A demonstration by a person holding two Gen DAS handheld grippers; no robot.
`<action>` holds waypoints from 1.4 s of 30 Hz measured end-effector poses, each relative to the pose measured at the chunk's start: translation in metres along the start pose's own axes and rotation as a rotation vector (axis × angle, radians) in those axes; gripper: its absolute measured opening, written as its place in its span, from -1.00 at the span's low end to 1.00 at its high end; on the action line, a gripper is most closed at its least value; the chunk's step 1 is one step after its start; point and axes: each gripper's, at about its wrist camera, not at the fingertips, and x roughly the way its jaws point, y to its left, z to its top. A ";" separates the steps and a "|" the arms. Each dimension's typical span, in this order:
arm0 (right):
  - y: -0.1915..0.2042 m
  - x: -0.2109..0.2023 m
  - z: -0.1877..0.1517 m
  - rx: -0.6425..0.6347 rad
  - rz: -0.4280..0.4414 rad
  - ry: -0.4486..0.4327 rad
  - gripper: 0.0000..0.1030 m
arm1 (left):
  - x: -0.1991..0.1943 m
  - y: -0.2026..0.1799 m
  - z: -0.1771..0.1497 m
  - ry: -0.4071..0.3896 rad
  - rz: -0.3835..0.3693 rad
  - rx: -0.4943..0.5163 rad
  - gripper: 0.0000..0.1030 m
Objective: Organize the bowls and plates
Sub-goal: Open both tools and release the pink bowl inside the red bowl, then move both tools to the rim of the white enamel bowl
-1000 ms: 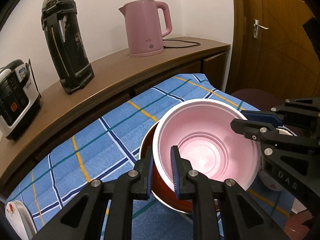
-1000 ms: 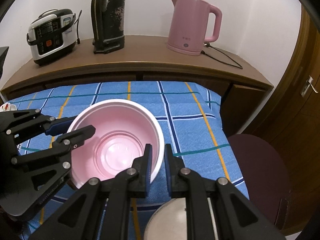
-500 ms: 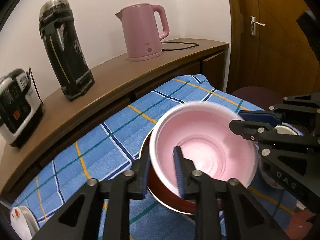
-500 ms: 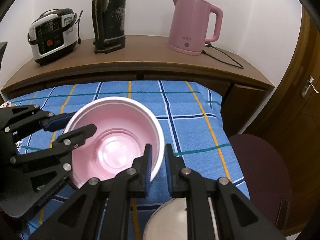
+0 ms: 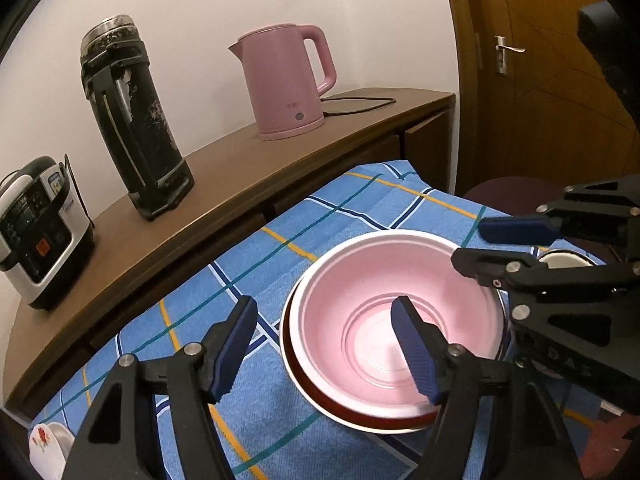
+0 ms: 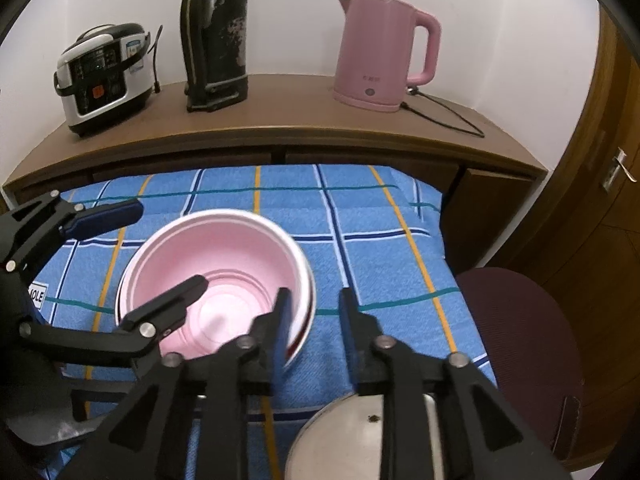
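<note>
A pink bowl (image 5: 400,320) (image 6: 224,264) sits nested in a dark red bowl (image 5: 320,400) (image 6: 305,330) on the blue checked cloth (image 5: 280,264). My left gripper (image 5: 324,348) (image 6: 168,245) is opening wide. The bowl's near rim lies between its fingers, and neither pad touches it. My right gripper (image 6: 314,320) (image 5: 492,246) is also opening over the opposite rim, with a gap on both sides of the rim. The pink bowl looks slightly blurred.
A steel plate (image 6: 360,440) (image 5: 560,258) lies at the cloth's near right corner. A white flowered dish (image 5: 48,444) sits at the left edge. On the wooden sideboard (image 6: 300,136) behind stand a rice cooker (image 6: 104,76), a black flask (image 6: 216,36) and a pink kettle (image 6: 380,52). A dark red chair (image 6: 520,340) stands to the right.
Both grippers were shut on the pink bowl's rim and have opened. The bowl has dropped lower into the red bowl. The left gripper tilted slightly.
</note>
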 end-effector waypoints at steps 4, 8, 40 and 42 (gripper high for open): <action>-0.004 -0.008 0.001 0.009 0.002 -0.015 -0.21 | -0.001 0.001 0.000 -0.009 -0.016 -0.016 0.39; -0.009 -0.020 -0.001 0.021 0.014 -0.029 -0.07 | -0.002 0.001 -0.001 -0.020 -0.017 -0.028 0.39; -0.093 -0.064 -0.099 0.216 0.024 0.058 -0.46 | -0.040 -0.083 -0.017 0.040 -0.535 0.013 -0.27; -0.093 -0.062 -0.101 0.217 0.020 0.065 -0.50 | -0.037 -0.083 -0.018 0.056 -0.542 -0.001 -0.27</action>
